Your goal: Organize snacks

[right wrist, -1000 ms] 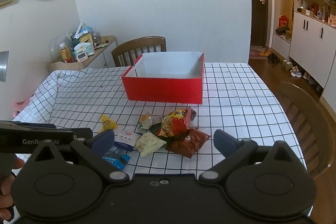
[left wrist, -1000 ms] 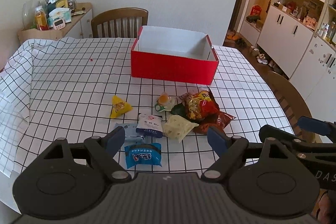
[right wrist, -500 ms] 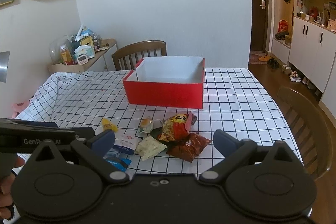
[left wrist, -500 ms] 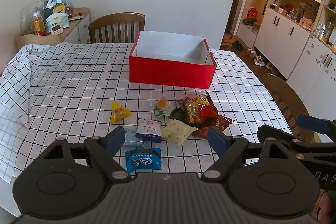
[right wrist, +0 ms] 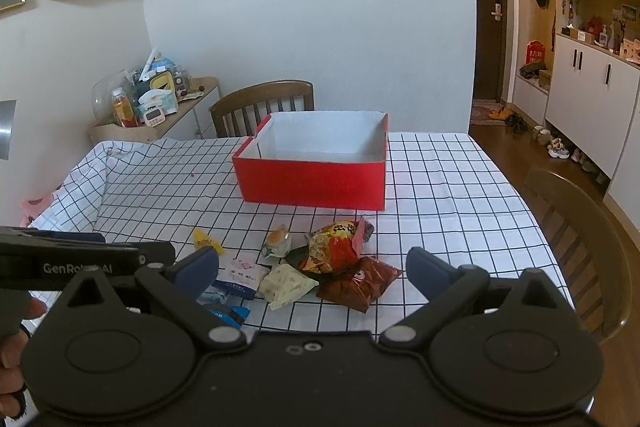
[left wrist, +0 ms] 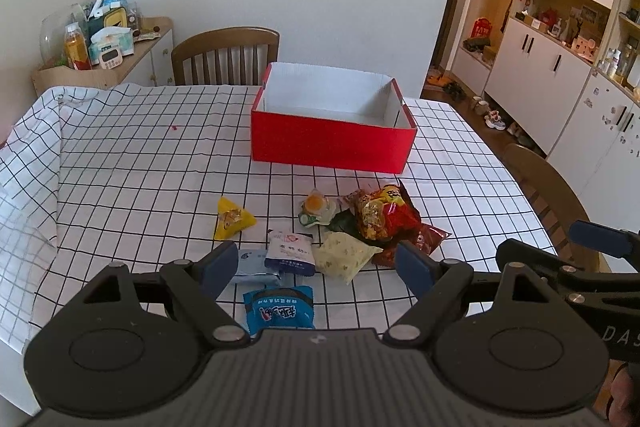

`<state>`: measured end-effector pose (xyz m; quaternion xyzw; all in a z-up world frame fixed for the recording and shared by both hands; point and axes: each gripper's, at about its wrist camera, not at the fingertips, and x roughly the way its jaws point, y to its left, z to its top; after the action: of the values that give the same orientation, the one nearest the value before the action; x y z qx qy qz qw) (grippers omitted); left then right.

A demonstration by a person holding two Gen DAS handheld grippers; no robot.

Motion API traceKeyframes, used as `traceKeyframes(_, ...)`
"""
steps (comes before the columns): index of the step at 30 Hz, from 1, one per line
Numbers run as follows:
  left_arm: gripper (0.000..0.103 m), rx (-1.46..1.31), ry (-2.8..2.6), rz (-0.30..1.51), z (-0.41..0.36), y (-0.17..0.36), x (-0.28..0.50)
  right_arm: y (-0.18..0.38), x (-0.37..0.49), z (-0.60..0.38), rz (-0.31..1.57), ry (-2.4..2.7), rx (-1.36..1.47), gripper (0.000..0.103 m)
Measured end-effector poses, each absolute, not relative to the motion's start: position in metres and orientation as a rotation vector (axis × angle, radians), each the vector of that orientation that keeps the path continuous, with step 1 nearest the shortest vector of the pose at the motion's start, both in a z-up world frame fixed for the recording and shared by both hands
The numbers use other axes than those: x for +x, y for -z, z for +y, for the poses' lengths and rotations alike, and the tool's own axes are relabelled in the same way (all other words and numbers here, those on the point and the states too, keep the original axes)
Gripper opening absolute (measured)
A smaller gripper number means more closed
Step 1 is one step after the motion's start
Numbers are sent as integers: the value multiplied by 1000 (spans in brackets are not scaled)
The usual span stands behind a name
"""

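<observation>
Checked tablecloth (left wrist: pixel 132 163) carries the snacks (left wrist: pixel 320 247) in a loose heap near its front edge, with the red box (left wrist: pixel 332 143) just behind them (apparently empty). Nothing is packed yet, so the first pick looks to be in hand: left gripper (left wrist: pixel 312 267) and right gripper (right wrist: pixel 312 269) both hover spread wide, holding nothing, and one must descend on a packet.

Both grippers have drawn back and risen over the last second. In the left wrist view the box (left wrist: pixel 334 139) and snacks (left wrist: pixel 320 239) sit lower in frame; in the right wrist view, box (right wrist: pixel 314 171) and snacks (right wrist: pixel 312 267) likewise, more wall above.
</observation>
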<state>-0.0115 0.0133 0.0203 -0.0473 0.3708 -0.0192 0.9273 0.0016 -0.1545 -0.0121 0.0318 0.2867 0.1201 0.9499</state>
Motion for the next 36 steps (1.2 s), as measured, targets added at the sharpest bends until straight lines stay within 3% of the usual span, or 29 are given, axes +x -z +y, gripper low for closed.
traceKeyframes(20,86,-134,37,804,14,-5,18,19,28,-161,603,-276,52,100)
traceKeyframes(26,86,-212,-21,913,26,23,50,46,69,-175,686,-239,116,100)
traceKeyframes(36,86,-293,-137,1083,48,76,78,109,121,-191,853,-219,236,92)
